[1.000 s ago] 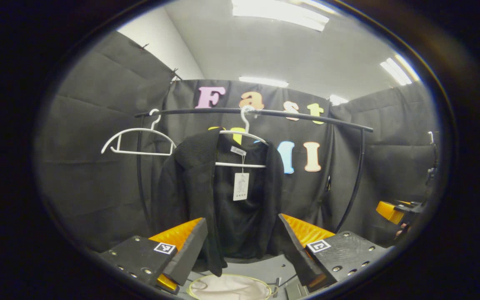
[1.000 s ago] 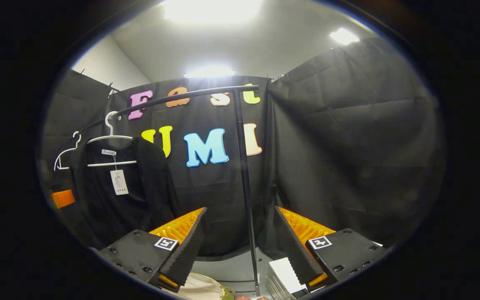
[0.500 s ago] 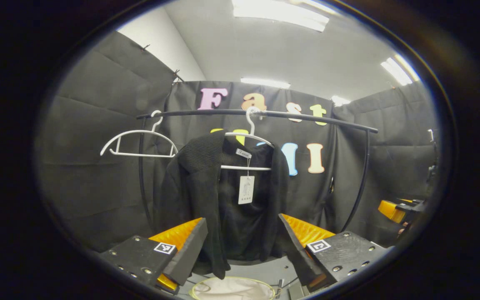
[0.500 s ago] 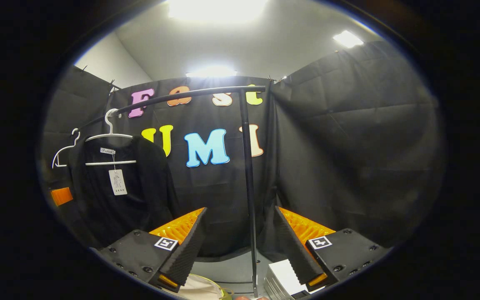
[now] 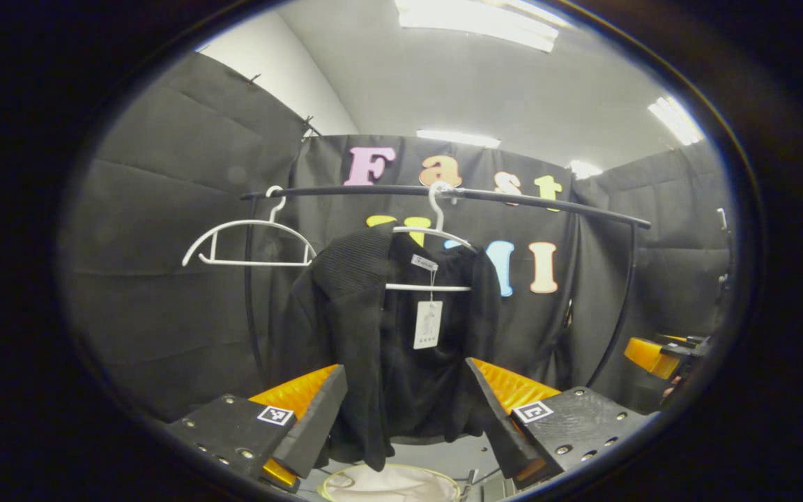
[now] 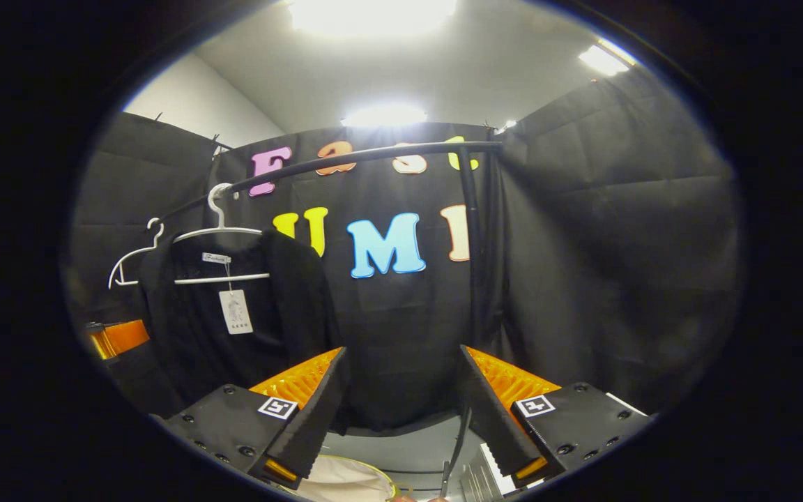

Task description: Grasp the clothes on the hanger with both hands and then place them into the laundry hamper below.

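The left claw (image 5: 405, 408) is held level and low, pointing straight at the black knitted garment (image 5: 387, 335) that hangs on a white plastic hanger (image 5: 429, 240) from the black curved metal rail (image 5: 527, 202). Its two fingers are spread wide apart and grip nothing; the hem of the garment hangs in the gap between them, farther off and untouched. A white paper tag (image 5: 428, 324) dangles from the neck of the garment. To the left on the same rail hangs a second, bare white hanger (image 5: 248, 240). Below the garment, at the bottom edge of the left gripper view, lies the round rim of the pale fabric laundry hamper (image 5: 391, 481). At the right edge of that view the other claw shows partly, well apart from the garment.

The right claw (image 6: 401, 411) is also held level and low, aimed to the right of the garment, toward the booth's black cloth wall and the upright black post of the rail (image 6: 472, 244). Its fingers are released and wide apart, with nothing between them. In the right gripper view the garment (image 6: 234, 335) hangs well off to the left on its hanger (image 6: 217, 233), and the hamper's rim (image 6: 346, 481) peeks in at the bottom, beneath the claw's left finger.
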The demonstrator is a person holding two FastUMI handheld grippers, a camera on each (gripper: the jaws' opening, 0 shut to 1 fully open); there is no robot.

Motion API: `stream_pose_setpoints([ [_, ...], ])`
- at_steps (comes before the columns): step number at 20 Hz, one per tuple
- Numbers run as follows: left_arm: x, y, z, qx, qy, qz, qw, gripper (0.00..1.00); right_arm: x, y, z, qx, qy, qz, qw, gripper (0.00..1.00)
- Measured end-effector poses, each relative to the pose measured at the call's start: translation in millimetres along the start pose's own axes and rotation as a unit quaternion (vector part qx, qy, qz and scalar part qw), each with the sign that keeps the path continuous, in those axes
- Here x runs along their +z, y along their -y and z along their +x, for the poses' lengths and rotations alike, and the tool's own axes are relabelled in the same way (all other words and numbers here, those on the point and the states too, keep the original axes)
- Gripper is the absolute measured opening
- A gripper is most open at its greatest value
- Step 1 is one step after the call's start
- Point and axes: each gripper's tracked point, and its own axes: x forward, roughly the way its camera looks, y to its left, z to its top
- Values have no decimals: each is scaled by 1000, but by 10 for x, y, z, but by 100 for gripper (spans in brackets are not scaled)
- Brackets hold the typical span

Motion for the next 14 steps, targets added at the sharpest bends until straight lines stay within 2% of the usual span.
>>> stream_pose_setpoints([
  [5,244,-39,127,46,5,26,999,99,106,-427,492,76,2,22,997,98],
  [6,277,-41,150,58,7,33,998,99,109,-504,591,91,2,24,996,93],
  [7,327,-57,182,70,10,39,997,100,125,-594,684,107,2,23,994,93],
  [8,356,-63,229,81,11,43,996,99,127,-666,780,122,2,23,992,98],
  [14,350,-179,493,150,8,24,988,100,131,-1186,1360,215,-9,33,976,98],
])
